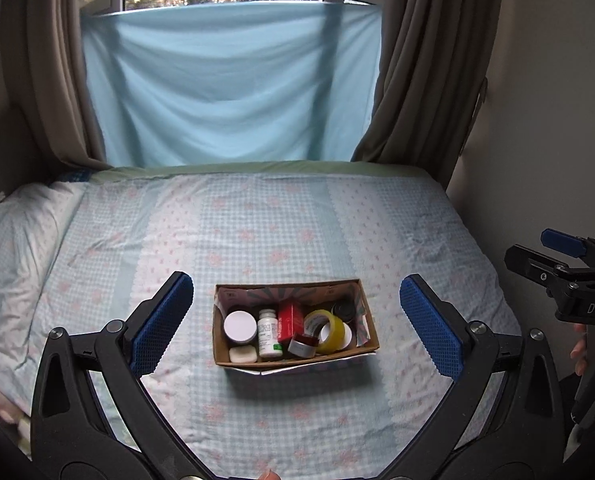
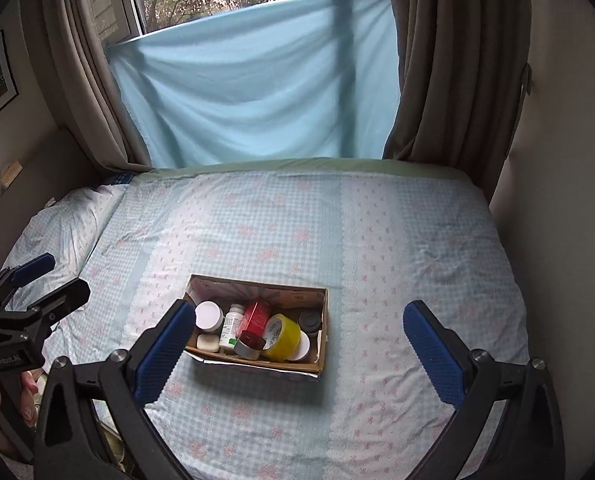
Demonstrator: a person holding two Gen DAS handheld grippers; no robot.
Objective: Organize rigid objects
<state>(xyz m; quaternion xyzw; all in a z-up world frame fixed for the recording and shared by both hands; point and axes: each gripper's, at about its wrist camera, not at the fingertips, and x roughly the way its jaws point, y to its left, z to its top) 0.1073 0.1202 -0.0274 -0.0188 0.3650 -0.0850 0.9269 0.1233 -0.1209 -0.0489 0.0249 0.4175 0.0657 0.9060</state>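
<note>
A cardboard box (image 1: 371,330) (image 2: 324,320) sits on the bed. It holds a white-lidded jar (image 1: 240,326) (image 2: 209,315), a white pill bottle (image 1: 268,333) (image 2: 232,326), a red box (image 1: 290,321) (image 2: 258,315), a yellow tape roll (image 1: 326,331) (image 2: 283,337), a white soap bar (image 1: 243,354) (image 2: 208,342), a small red-topped tin (image 1: 302,345) (image 2: 250,345) and a dark jar (image 1: 343,309) (image 2: 310,320). My left gripper (image 1: 296,322) is open and empty, above the bed in front of the box. My right gripper (image 2: 309,342) is open and empty, its left finger overlapping the box's left end.
The bed (image 1: 281,232) has a blue checked sheet, with a pillow (image 1: 21,236) at the left. A blue cloth (image 1: 229,84) and brown curtains (image 1: 429,80) hang behind. A wall (image 1: 545,120) runs along the right. The other gripper shows at each view's edge (image 1: 565,276) (image 2: 21,312).
</note>
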